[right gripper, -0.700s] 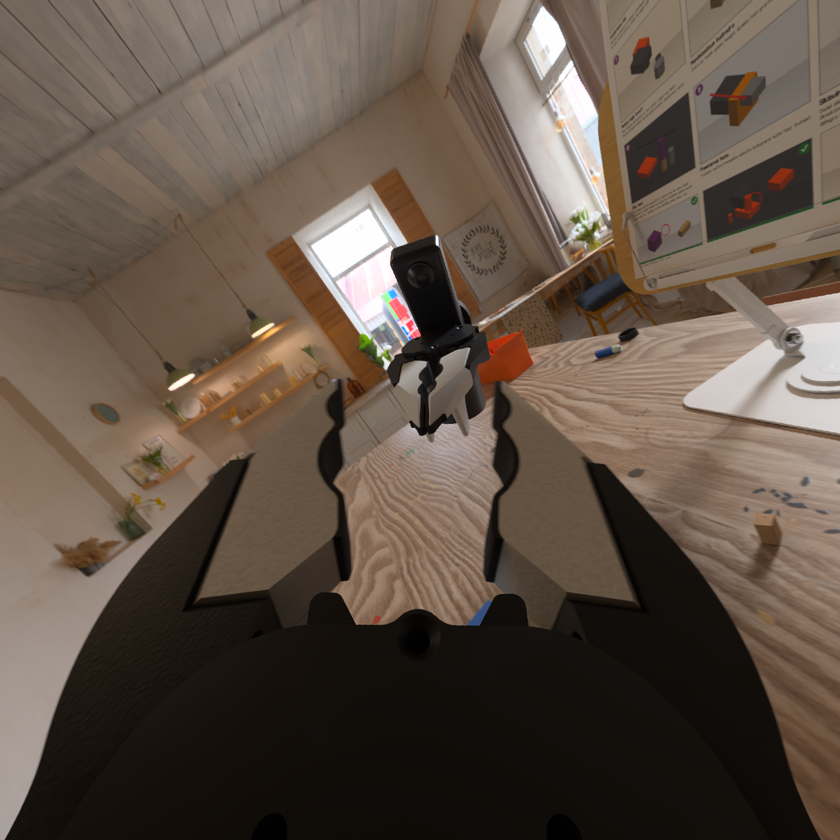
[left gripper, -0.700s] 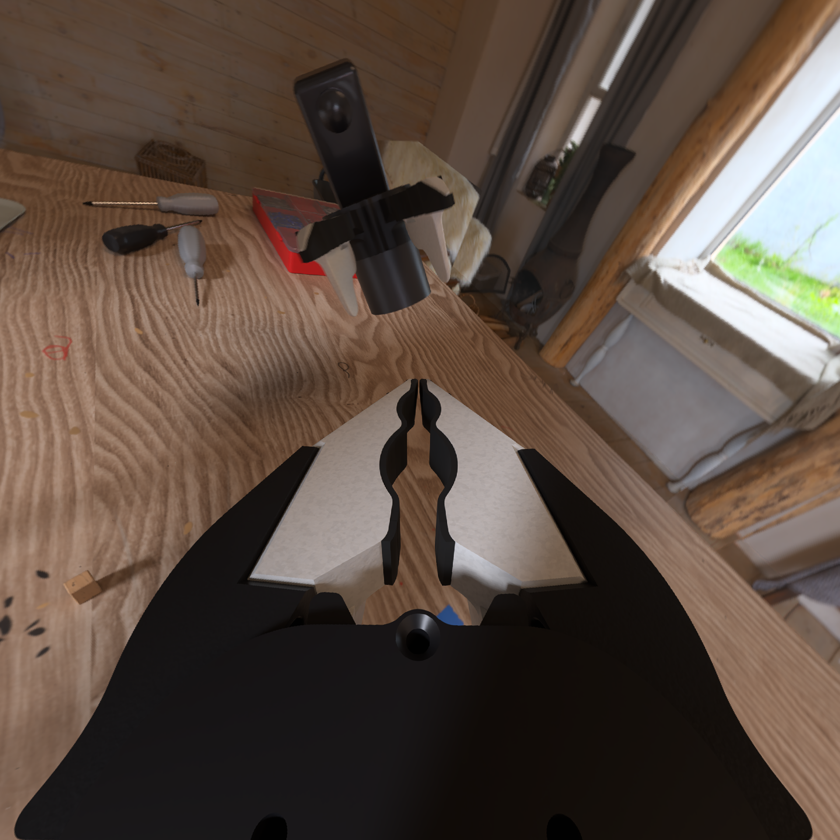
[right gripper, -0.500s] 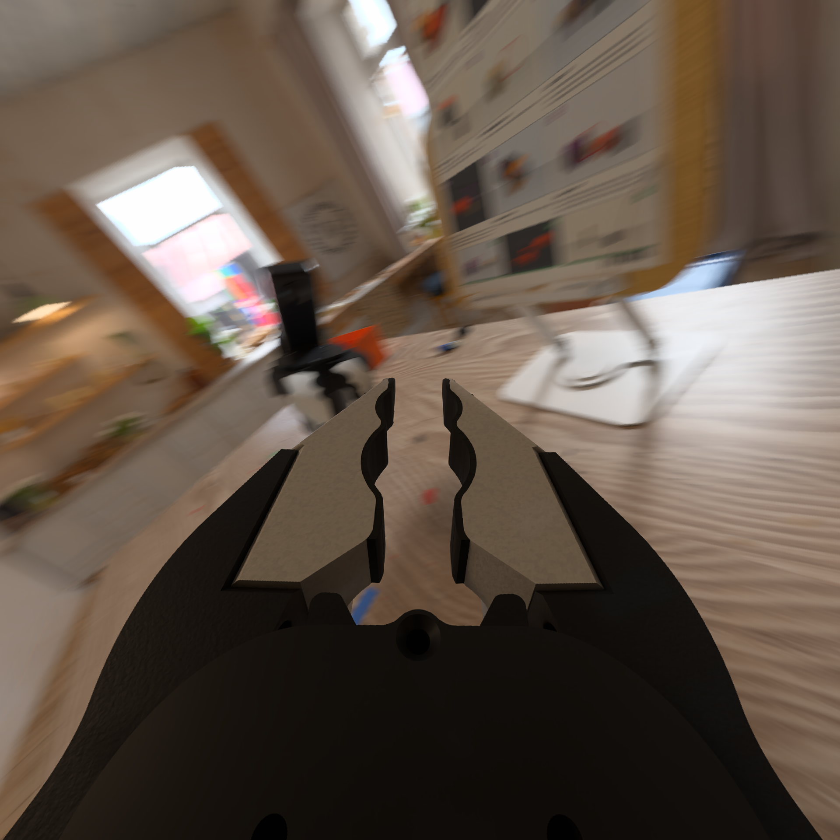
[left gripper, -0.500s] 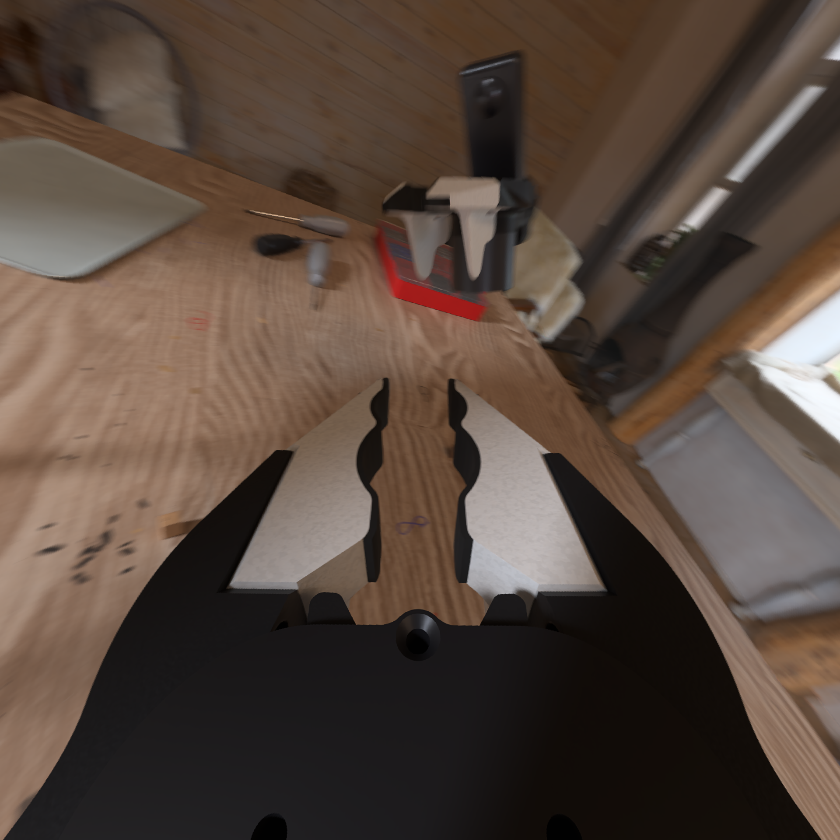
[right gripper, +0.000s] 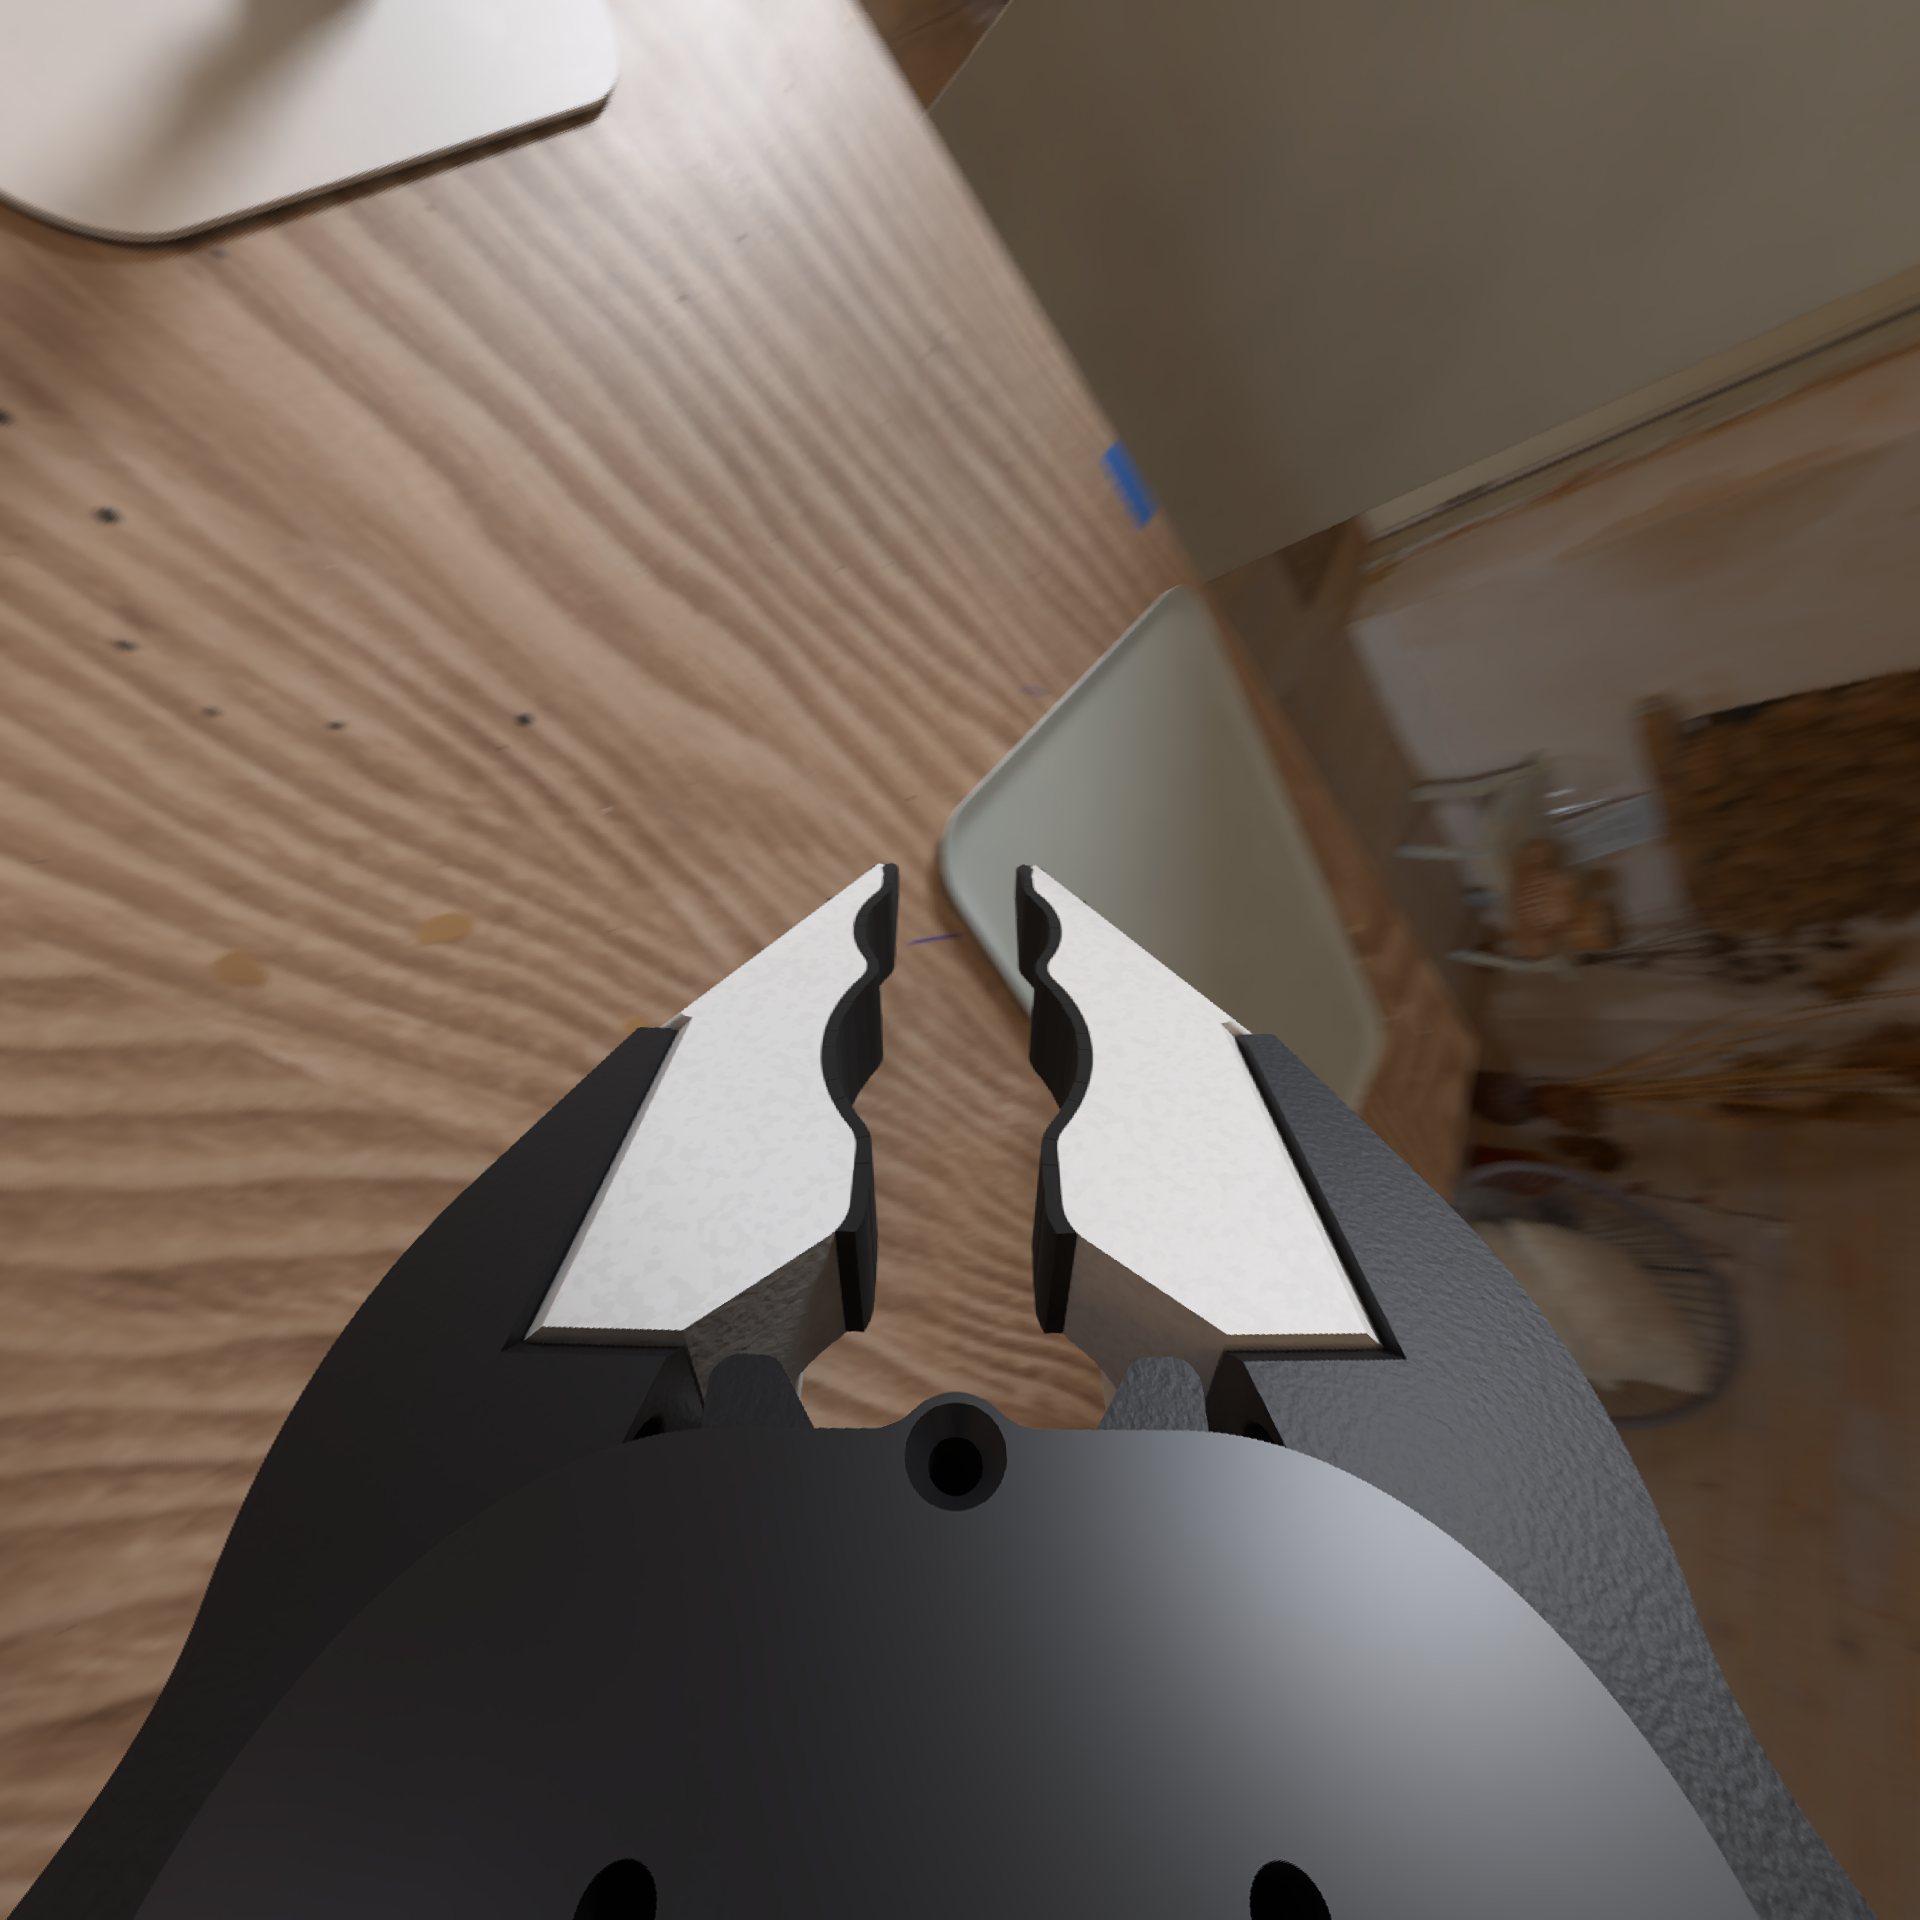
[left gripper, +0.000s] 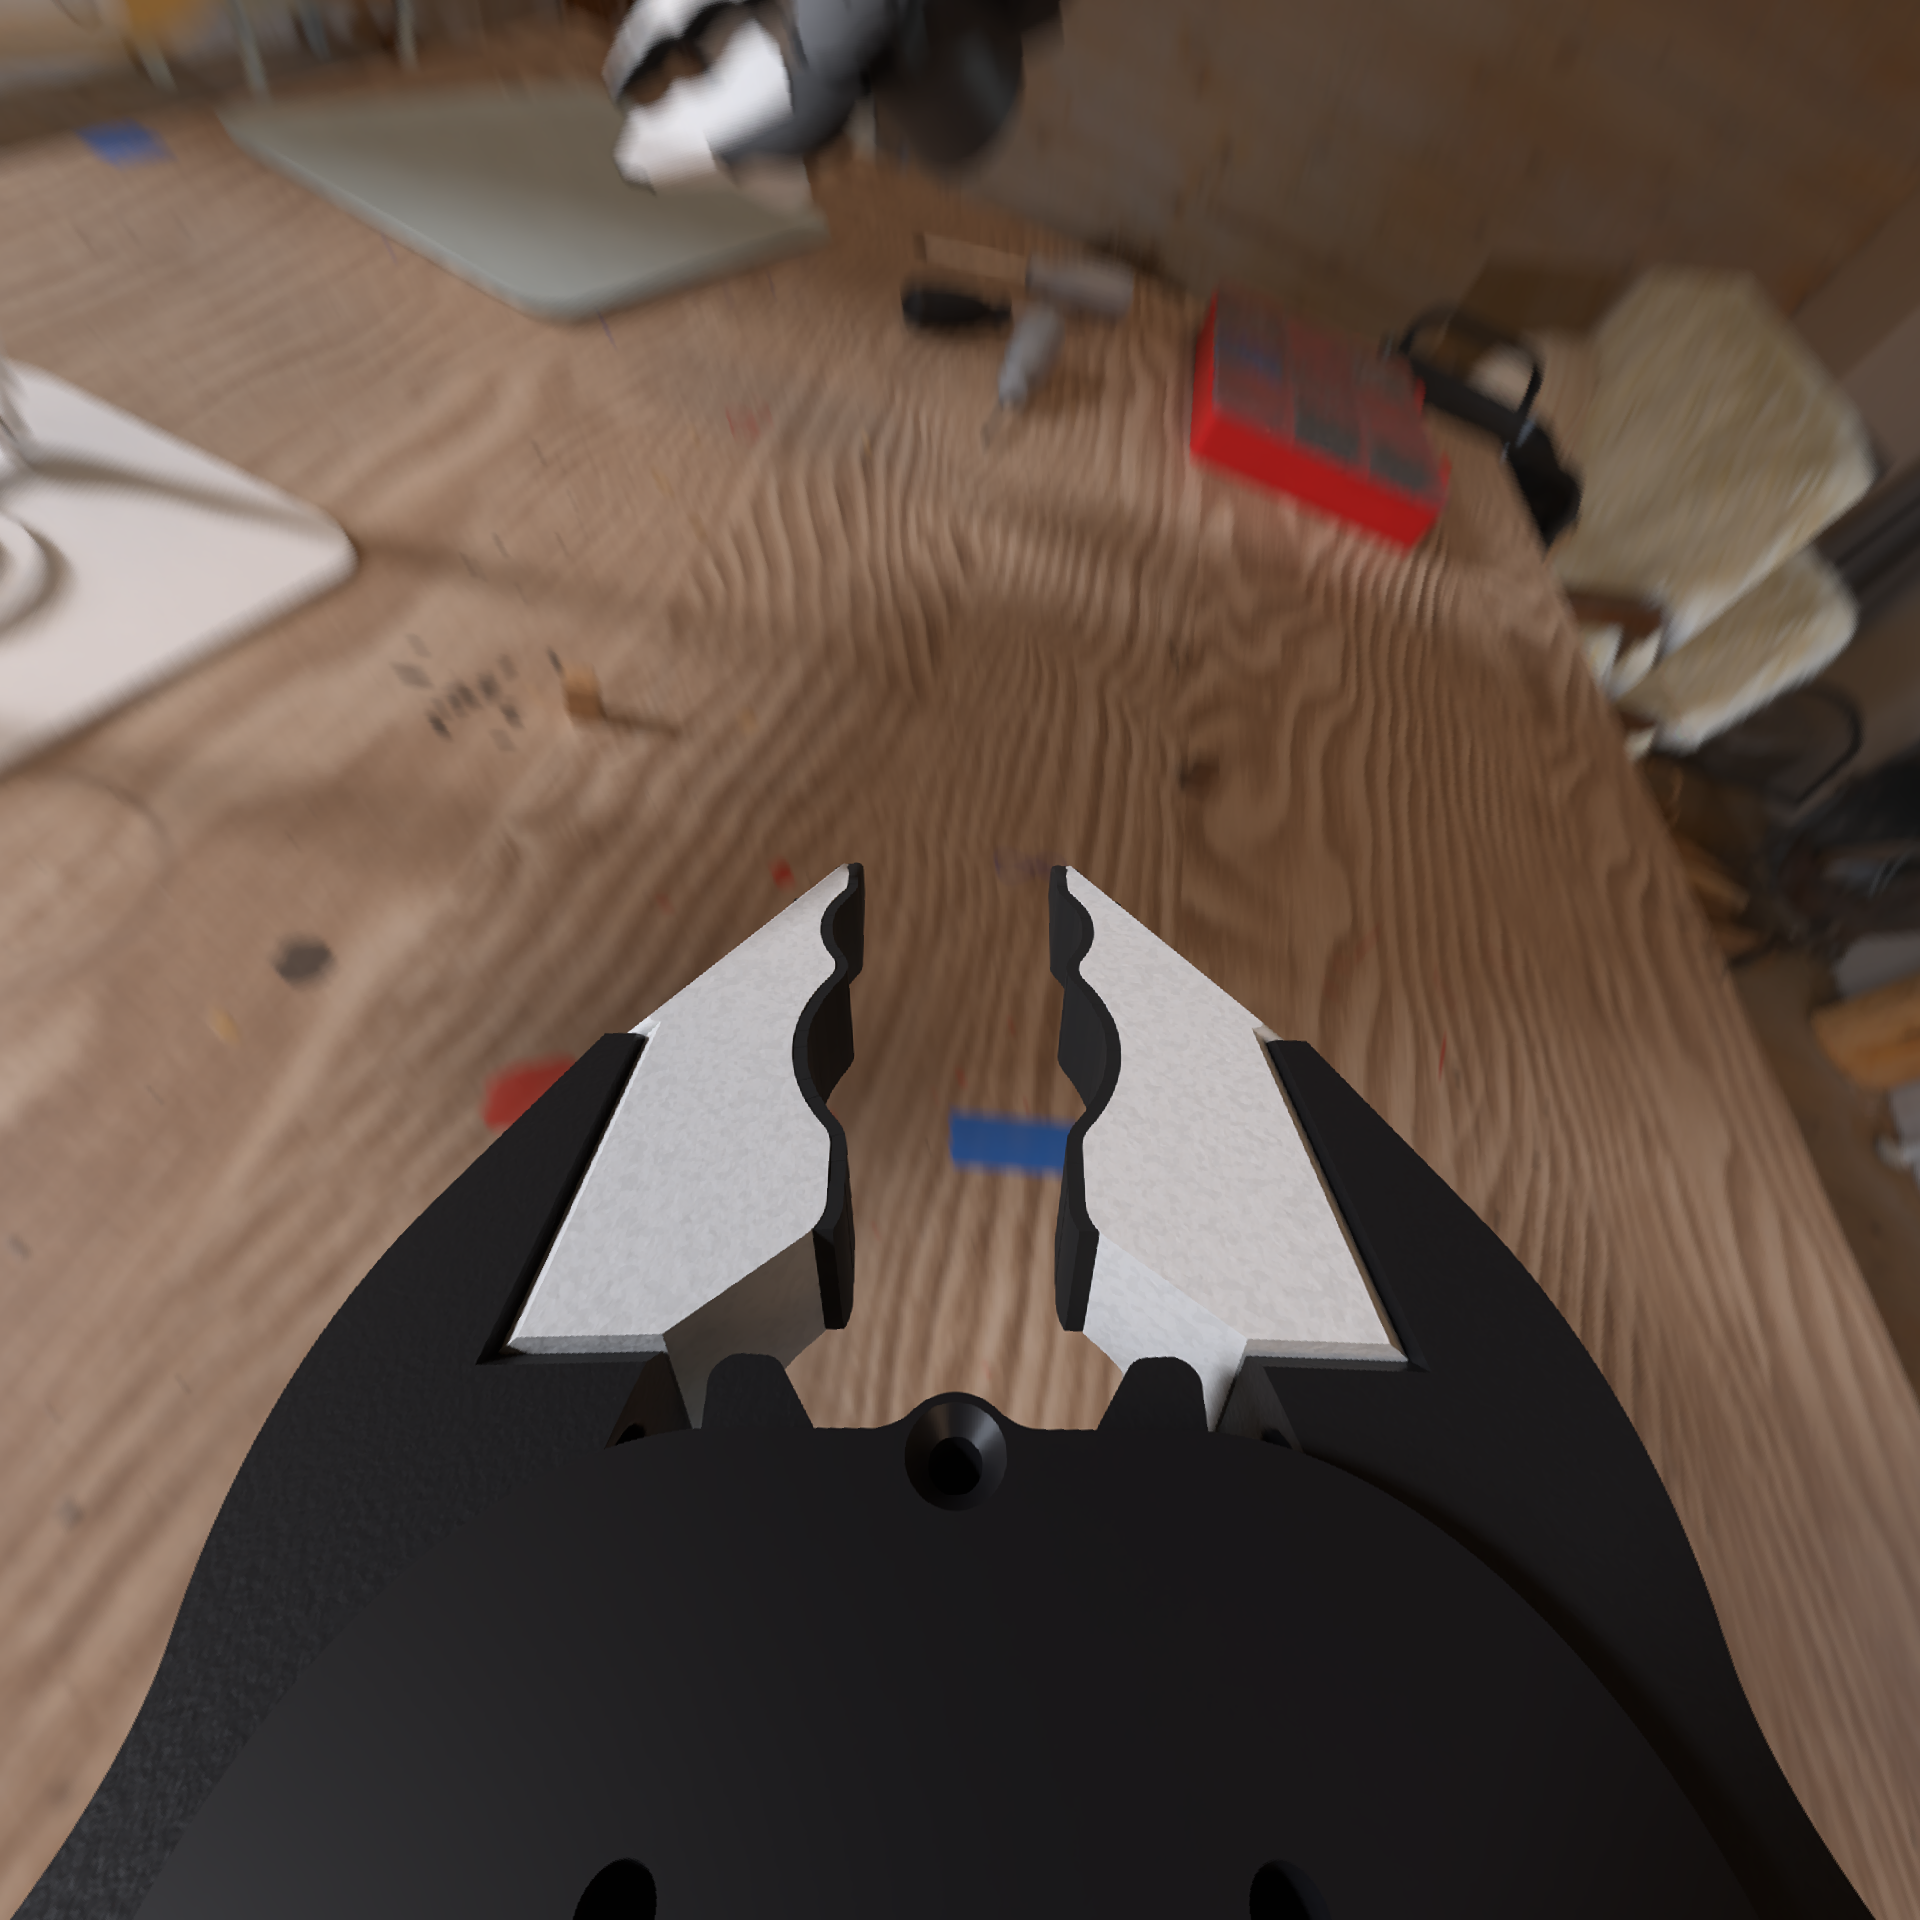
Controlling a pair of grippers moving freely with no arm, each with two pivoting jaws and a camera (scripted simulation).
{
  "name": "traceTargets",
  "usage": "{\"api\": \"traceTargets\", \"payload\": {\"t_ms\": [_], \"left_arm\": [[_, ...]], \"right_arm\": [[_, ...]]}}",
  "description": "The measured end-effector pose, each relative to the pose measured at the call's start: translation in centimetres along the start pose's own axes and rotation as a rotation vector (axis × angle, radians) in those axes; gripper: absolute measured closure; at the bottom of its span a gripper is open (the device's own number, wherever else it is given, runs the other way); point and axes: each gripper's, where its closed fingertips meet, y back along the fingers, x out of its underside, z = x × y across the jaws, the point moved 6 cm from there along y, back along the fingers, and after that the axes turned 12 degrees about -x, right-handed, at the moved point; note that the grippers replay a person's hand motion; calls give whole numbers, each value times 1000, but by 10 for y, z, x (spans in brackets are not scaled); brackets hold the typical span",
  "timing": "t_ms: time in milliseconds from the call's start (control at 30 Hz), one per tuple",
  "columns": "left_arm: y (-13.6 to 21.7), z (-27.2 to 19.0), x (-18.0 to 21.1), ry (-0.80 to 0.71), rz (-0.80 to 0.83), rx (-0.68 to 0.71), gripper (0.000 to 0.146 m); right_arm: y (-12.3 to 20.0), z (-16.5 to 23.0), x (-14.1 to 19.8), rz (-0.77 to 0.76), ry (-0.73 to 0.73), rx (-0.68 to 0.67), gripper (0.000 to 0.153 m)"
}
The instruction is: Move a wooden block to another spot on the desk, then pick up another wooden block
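One small wooden block (left gripper: 580, 690) lies blurred on the desk (left gripper: 935, 623), far ahead and to the left in the left wrist view, beside several dark specks. My left gripper (left gripper: 954, 873) is open and empty, well above the desk. My right gripper (right gripper: 956, 871) is open and empty, pointing down at the desk (right gripper: 416, 623) near a grey pad. It also shows blurred at the top of the left wrist view (left gripper: 727, 94). No wooden block shows in the right wrist view.
A grey pad (left gripper: 520, 197) (right gripper: 1164, 831) lies near the desk's far edge. A white stand base (left gripper: 125, 582) (right gripper: 291, 94) is at the left. Screwdrivers (left gripper: 1029, 312) and a red box (left gripper: 1320, 426) lie far right. Blue tape (left gripper: 1006, 1139) and a red mark (left gripper: 520, 1089) lie below my left gripper.
Both grippers have swung fast and tilted down towards the desk. The left jaws have opened wider. The right jaws closed partly, then opened a little. The right gripper now points at the grey pad's corner.
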Motion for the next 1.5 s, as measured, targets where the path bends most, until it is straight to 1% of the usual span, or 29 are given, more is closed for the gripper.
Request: {"api": "traceTargets", "payload": {"t_ms": [33,67,100,133,167,233,267,333,367,433,500,567,600,633,700,767,833,933,1033,1067,1133,1167,1267,1333,1433,1500], "left_arm": [[1,-9,19,-24,49,-5,111],[0,-16,35,-41,94,-18,111],[0,-23,49,-45,131,-31,111],[-1,-31,60,-40,156,-33,111],[-1,-38,69,-30,169,-27,111],[-1,-51,81,-25,173,-13,110],[-1,-55,84,-36,171,-14,110],[-2,-57,87,-84,183,-29,110],[-3,-55,87,-110,191,-45,111],[-5,-46,84,-140,206,-67,111],[-11,-32,80,-147,226,-75,111],[-19,-22,79,-158,253,-71,111],[-23,-21,79,-165,259,-56,111],[-26,-21,78,-176,261,-37,111],[-34,-26,76,-192,250,-10,111],[-43,-31,74,-184,247,16,111],[-54,-35,72,-183,247,19,110],[-66,-36,65,-197,207,-27,110],[-71,-36,59,-172,194,-19,110],[-71,-37,58,-165,199,-11,110],[-71,-37,59,-159,209,-13,110],[-70,-37,60,-156,211,-17,110],[-67,-37,63,-133,217,-15,110],[-65,-36,64,-120,218,-20,110],[-63,-33,65,-115,226,-39,110],[-60,-30,66,-121,230,-60,110]], "right_arm": [[-3,4,4,5,-37,-45,126],[1,5,7,-1,-84,-60,116],[11,6,9,-18,-136,-59,103],[29,8,10,-43,-190,-53,90],[50,11,11,-72,-236,-39,79],[99,28,17,-152,-333,-15,75],[121,42,21,-189,-392,-40,75],[158,81,29,-274,-512,-148,76],[171,104,33,-321,-559,-205,77],[186,155,44,-388,-622,-311,79],[187,202,61,-400,-687,-402,84],[184,245,83,-364,-744,-521,88],[183,260,95,-338,-771,-559,90],[183,273,106,-302,-797,-558,92],[185,292,119,-236,-784,-507,96],[184,305,121,-192,-741,-401,106],[178,314,119,-162,-707,-343,113],[167,318,119,-153,-718,-330,121],[157,318,117,-171,-743,-361,125],[155,317,117,-165,-726,-348,128],[154,315,118,-136,-679,-309,142],[153,314,117,-131,-662,-305,145],[144,305,106,-171,-634,-318,145],[134,292,87,-222,-612,-324,145],[108,268,63,-224,-571,-306,145],[88,258,57,-196,-582,-350,145]]}}
